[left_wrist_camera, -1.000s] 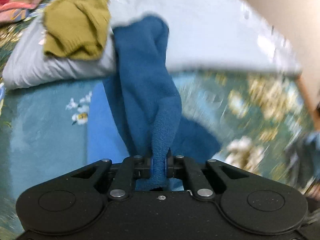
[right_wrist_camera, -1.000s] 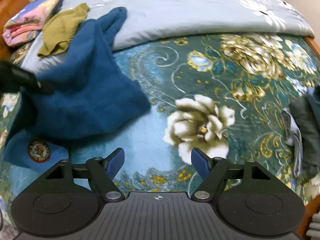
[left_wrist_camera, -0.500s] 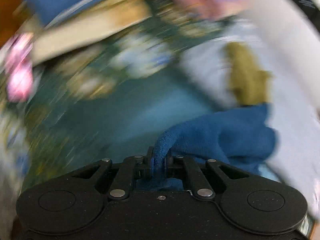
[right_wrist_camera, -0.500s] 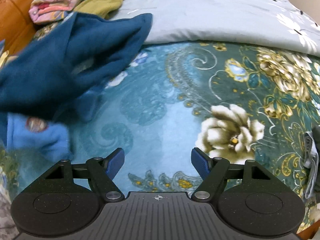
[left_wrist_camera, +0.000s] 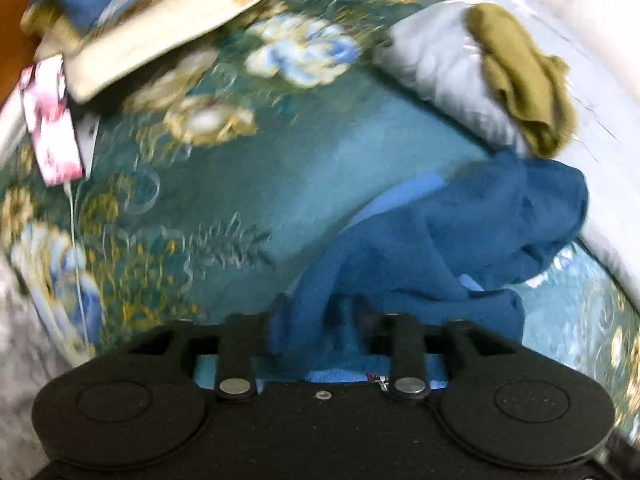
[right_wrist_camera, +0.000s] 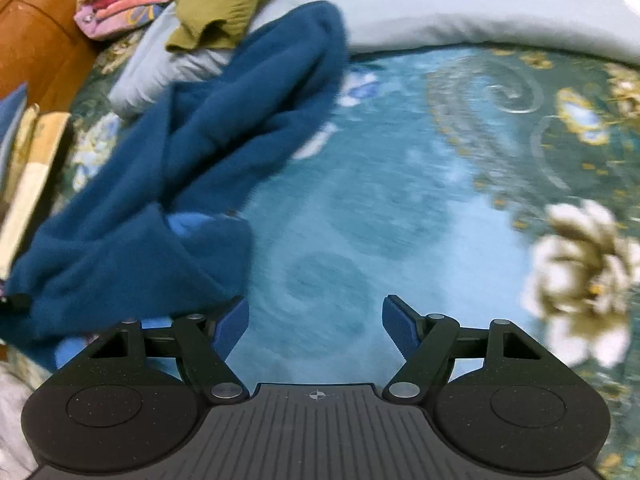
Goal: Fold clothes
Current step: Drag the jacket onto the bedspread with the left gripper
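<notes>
The blue fleece garment (right_wrist_camera: 188,168) lies bunched and twisted on the floral bedspread (right_wrist_camera: 400,208), its far end draped up against the grey quilt (right_wrist_camera: 460,8) and just beside the olive garment (right_wrist_camera: 224,4). In the left wrist view the left gripper (left_wrist_camera: 320,320) has a fold of the fleece (left_wrist_camera: 440,248) running between its fingers; motion blur hides whether they are clamped on it or parting, so their state cannot be told. The right gripper (right_wrist_camera: 315,326) hangs over bare bedspread with its fingers spread wide and holding nothing, the fleece touching its left finger.

The likely trouble is the twist: lifting from one pinched fold would probably drag the garment into a tighter rope rather than spread it, and a pull toward the quilt could snag the olive garment. A thick fleece fold may also slip from a shallow grip.

Open bedspread stretches right of the fleece. Pillows (left_wrist_camera: 160,24) and the wooden headboard (right_wrist_camera: 36,40) crowd the left side.
</notes>
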Tool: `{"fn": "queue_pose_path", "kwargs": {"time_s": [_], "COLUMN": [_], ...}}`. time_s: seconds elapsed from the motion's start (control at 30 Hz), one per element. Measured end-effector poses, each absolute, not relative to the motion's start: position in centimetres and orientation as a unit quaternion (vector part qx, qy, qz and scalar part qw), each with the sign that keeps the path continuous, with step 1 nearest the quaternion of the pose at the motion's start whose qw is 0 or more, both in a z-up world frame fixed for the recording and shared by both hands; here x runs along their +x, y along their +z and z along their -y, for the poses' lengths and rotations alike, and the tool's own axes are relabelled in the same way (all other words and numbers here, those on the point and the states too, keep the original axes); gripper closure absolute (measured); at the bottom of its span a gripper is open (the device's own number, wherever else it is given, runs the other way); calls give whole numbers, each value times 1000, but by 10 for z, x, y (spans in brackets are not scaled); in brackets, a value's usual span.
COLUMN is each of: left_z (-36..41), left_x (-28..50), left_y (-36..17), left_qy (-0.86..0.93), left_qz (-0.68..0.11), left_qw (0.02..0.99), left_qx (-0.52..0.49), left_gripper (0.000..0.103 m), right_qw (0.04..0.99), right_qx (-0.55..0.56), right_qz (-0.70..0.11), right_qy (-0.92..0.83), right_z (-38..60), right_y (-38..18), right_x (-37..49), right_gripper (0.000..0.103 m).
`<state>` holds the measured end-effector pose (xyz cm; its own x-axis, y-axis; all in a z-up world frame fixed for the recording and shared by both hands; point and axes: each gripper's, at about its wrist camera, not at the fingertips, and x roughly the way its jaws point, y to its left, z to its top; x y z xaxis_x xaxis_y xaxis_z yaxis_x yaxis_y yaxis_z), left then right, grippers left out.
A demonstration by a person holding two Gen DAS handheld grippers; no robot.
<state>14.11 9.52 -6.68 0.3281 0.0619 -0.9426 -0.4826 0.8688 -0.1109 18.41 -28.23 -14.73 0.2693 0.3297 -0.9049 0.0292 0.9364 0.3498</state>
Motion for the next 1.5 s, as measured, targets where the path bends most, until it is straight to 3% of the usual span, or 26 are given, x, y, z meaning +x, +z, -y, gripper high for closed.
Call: {"fn": "queue_pose_path", "kwargs": {"time_s": [0.23, 0.5, 0.73, 1.03, 1.17, 1.3, 1.4, 1.5], "left_z": [-81, 10, 71, 78, 63, 55, 49, 38], "left_x": [186, 281, 257, 251, 259, 257, 256, 256], "left_y": [-43, -79, -114, -142, -146, -147, -145, -135], "left_qy": [113, -52, -199, -200, -204, -211, -204, -188], "left_qz": [-533, -567, -612, -609, -626, -632, -629, -615], "left_qw": [830, 822, 763, 751, 740, 737, 743, 764], "left_qx": [-114, -18, 57, 158, 138, 116, 102, 62], "left_gripper": [41, 39, 36, 35, 36, 52, 86, 91], "right_qw": [741, 731, 733, 723, 721, 724, 723, 724], "right_qx": [225, 260, 277, 292, 291, 279, 277, 273], "right_qz": [-626, -629, -621, -621, -625, -629, -631, -632], "right_qy": [89, 57, -20, -83, -72, -50, -45, -45], "right_z": [260, 260, 318, 350, 336, 318, 312, 309], "right_y": [-182, -195, -197, -206, -207, -205, -204, -204], "right_x": [220, 226, 218, 206, 209, 216, 220, 221], "right_gripper": [31, 31, 31, 31, 31, 30, 30, 29]}}
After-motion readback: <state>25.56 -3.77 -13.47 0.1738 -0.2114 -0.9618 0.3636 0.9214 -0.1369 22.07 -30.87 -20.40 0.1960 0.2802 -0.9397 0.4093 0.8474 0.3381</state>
